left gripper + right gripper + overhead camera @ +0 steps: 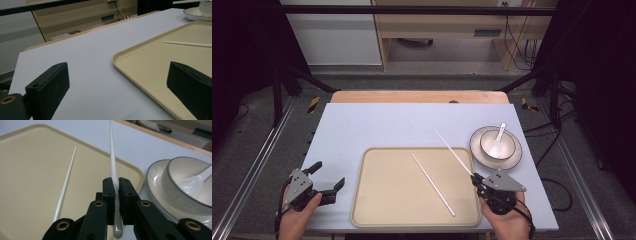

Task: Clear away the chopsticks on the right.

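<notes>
On my left, the left claw (327, 176) sits with its jaws spread apart and nothing between them, low over the pale surface (362, 127) just beside the tan tray (387, 200). I see one white chopstick (433, 185) lying slantwise inside that tray. Further right, my right claw (474, 178) is clamped on the thick end of a second chopstick (453, 152), which slants up over the tray's far right corner, and beyond it a bowl (507, 147) holding a white spoon (498, 137) stands on a plate (477, 150).
</notes>
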